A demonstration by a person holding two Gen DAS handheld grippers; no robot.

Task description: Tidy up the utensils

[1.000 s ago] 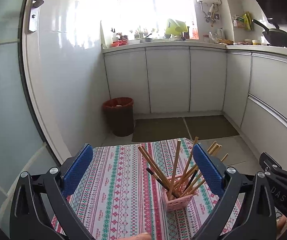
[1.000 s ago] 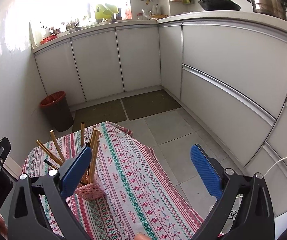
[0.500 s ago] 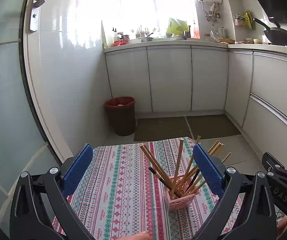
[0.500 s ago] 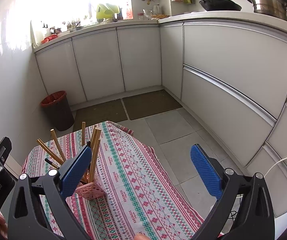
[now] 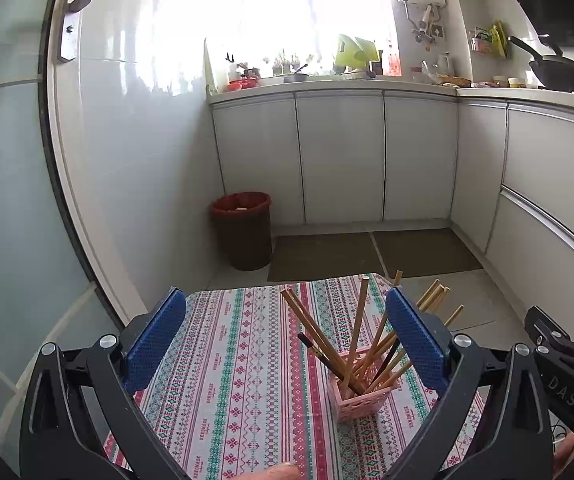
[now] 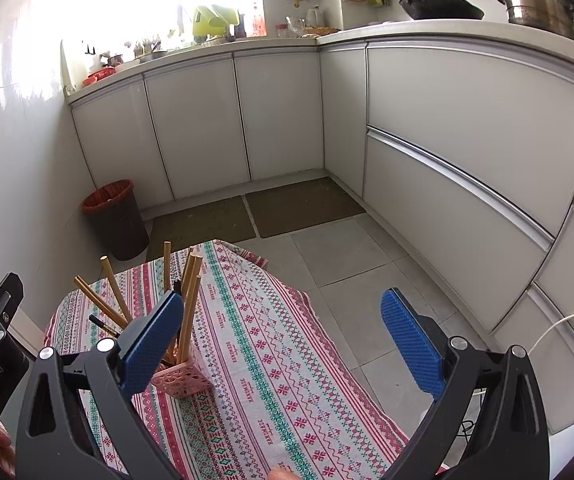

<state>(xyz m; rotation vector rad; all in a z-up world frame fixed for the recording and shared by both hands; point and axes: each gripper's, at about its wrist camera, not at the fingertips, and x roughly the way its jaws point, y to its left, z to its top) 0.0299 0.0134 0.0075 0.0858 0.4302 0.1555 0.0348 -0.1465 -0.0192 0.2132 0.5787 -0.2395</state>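
Jaws wide on both grippers, empty; chopsticks [image 5: 361, 344] partly hidden behind pads.

A woven cloth [image 5: 243, 364] with matt red, green and white patterned bands covers the table. Near its right edge stands a pink perforated plastic basket [image 5: 361, 400] holding smooth, pale wooden chopsticks [image 5: 357, 332]. Each claw has matt black plastic arms and blue pads [image 6: 149, 350] with a dimpled, rubbery texture.
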